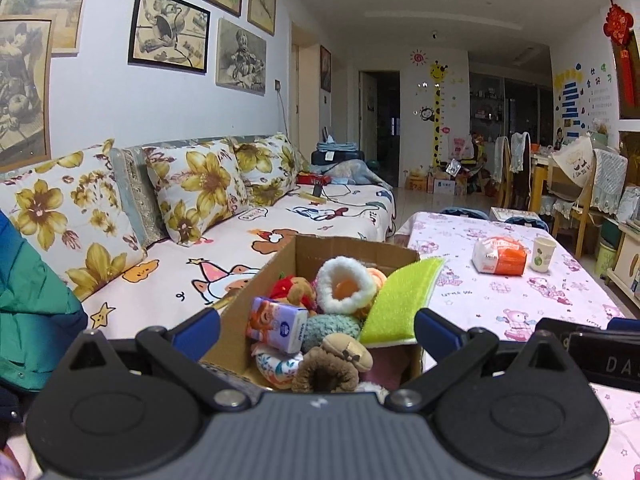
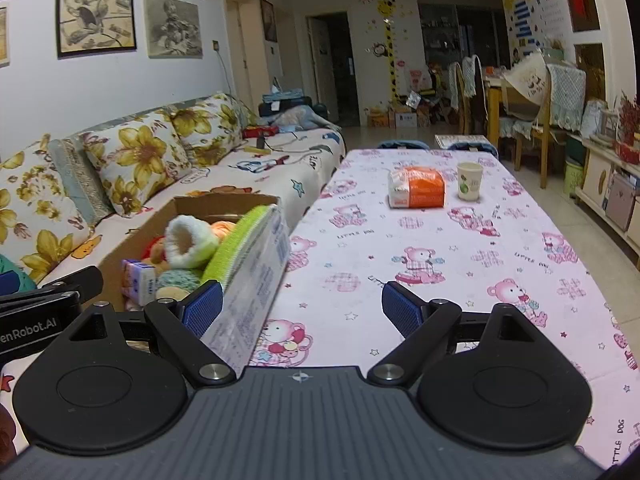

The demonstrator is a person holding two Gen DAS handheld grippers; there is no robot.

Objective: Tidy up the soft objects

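A cardboard box stands at the table's left edge, full of soft things: a white fluffy ring with an orange centre, a lime-green sponge cloth, a tissue pack, a teal yarn ball, a brown plush. My left gripper is open and empty, its jaws straddling the box's near end. The box also shows in the right wrist view. My right gripper is open and empty, just right of the box's side wall, over the tablecloth.
The pink bear-print tablecloth carries an orange-and-white tissue pack and a paper cup at the far end. A sofa with flowered pillows runs along the left. Chairs and shelves stand at the far right.
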